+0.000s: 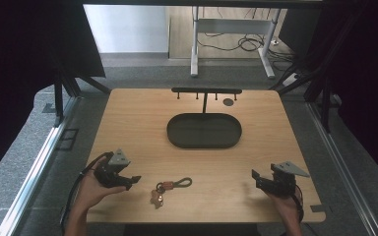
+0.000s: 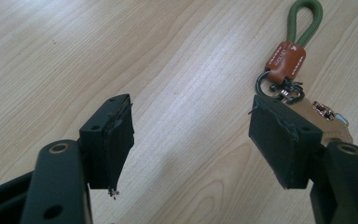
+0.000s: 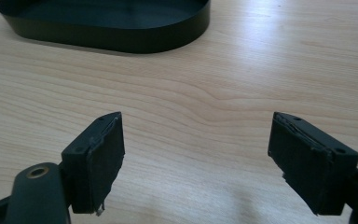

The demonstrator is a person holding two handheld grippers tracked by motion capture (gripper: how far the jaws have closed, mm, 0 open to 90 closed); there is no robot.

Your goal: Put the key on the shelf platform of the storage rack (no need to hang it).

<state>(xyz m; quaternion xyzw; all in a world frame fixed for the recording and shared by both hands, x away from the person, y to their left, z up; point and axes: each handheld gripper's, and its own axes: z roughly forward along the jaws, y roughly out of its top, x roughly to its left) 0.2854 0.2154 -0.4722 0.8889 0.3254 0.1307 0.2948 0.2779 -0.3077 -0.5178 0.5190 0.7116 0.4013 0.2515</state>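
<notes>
Two black two-jaw grippers are being carried, the left gripper [image 1: 128, 180] and the right gripper [image 1: 257, 177], each topped by a grey three-cornered plate. Black cables are being trailed toward six o'clock. Brass-coloured rivets and worn, fraying black pads [image 2: 113, 140] are being shown on the jaws.

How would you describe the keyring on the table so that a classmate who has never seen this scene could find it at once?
Start at the wooden table and find the black oval tray in its middle. Come toward the near edge, just right of the left gripper: there lies the keyring. Its green cord loop and brown leather tab mark it out from the black things around it.
</notes>
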